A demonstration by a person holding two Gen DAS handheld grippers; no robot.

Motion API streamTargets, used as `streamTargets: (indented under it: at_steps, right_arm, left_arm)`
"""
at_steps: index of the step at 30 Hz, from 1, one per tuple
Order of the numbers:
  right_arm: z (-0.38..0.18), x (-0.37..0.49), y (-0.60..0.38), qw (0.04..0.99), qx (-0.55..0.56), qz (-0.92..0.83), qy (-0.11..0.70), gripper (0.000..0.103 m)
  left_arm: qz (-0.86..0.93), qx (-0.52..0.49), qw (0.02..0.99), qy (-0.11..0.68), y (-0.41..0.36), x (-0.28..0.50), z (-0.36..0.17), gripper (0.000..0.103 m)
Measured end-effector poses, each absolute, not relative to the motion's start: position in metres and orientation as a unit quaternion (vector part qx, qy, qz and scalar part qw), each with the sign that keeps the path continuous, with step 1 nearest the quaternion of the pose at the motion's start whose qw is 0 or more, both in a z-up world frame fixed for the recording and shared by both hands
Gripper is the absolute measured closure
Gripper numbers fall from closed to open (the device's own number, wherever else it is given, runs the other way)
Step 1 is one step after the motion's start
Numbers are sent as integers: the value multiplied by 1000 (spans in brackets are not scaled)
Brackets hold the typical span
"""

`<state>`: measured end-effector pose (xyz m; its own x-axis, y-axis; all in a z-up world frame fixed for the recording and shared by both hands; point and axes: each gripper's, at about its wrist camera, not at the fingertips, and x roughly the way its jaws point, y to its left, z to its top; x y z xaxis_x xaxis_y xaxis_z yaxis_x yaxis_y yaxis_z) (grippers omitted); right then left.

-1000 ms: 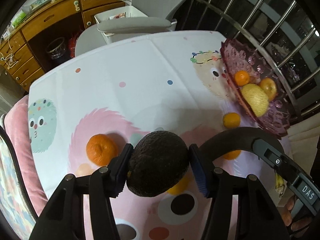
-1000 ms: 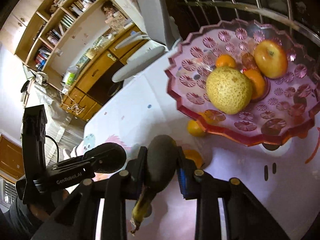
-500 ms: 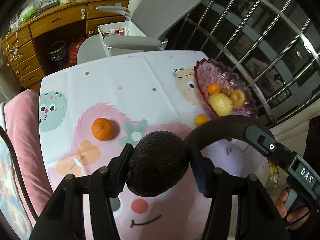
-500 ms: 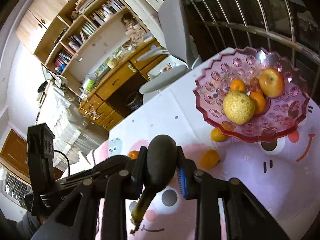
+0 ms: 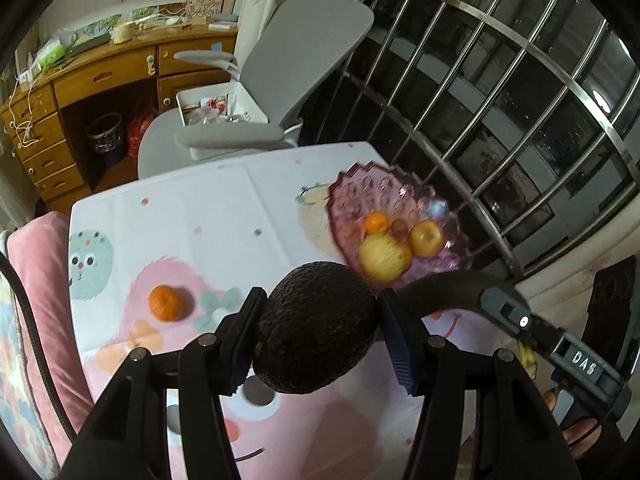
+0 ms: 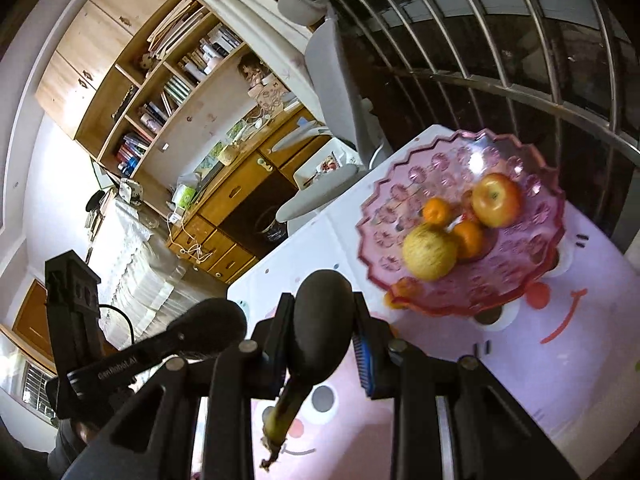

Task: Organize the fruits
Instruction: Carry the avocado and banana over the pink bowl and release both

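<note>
My left gripper (image 5: pixel 320 332) is shut on a dark avocado (image 5: pixel 316 328) and holds it high above the table. My right gripper (image 6: pixel 322 332) is shut on a blackened banana (image 6: pixel 316 340) whose yellow stem hangs down. A pink glass fruit bowl (image 5: pixel 360 196) (image 6: pixel 536 264) stands at the table's far right corner with a yellow pear (image 6: pixel 429 254), an apple (image 6: pixel 496 199) and two oranges (image 6: pixel 437 211) in it. One loose orange (image 5: pixel 166 303) lies on the cloth at the left. Another small orange (image 6: pixel 394 300) peeks out under the bowl's rim.
The table wears a pink and white cartoon cloth (image 5: pixel 208 208). A grey office chair (image 5: pixel 280 64) stands behind it, a pink chair (image 5: pixel 36 280) at its left. A metal window grille (image 5: pixel 500 120) runs along the right. A wooden desk and shelves (image 6: pixel 224 184) are beyond.
Both grippers have risen well above the table with their fruit still held. The bowl and loose oranges look smaller and farther below.
</note>
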<state>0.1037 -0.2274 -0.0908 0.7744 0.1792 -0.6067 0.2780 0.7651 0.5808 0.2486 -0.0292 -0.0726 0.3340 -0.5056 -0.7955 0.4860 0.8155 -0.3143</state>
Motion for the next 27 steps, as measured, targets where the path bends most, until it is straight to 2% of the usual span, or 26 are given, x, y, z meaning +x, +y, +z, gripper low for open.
streamTargets:
  at_steps: [13,27]
  right_arm:
    - [-114,127,-326,850,330,50,408,75]
    - [-172,165,-390,780,357,90,505,75]
  left_arm:
    - [-251,-41,836,487,-136,265,-67,48]
    - [-191,-58,812,549,-207,312,-133,48]
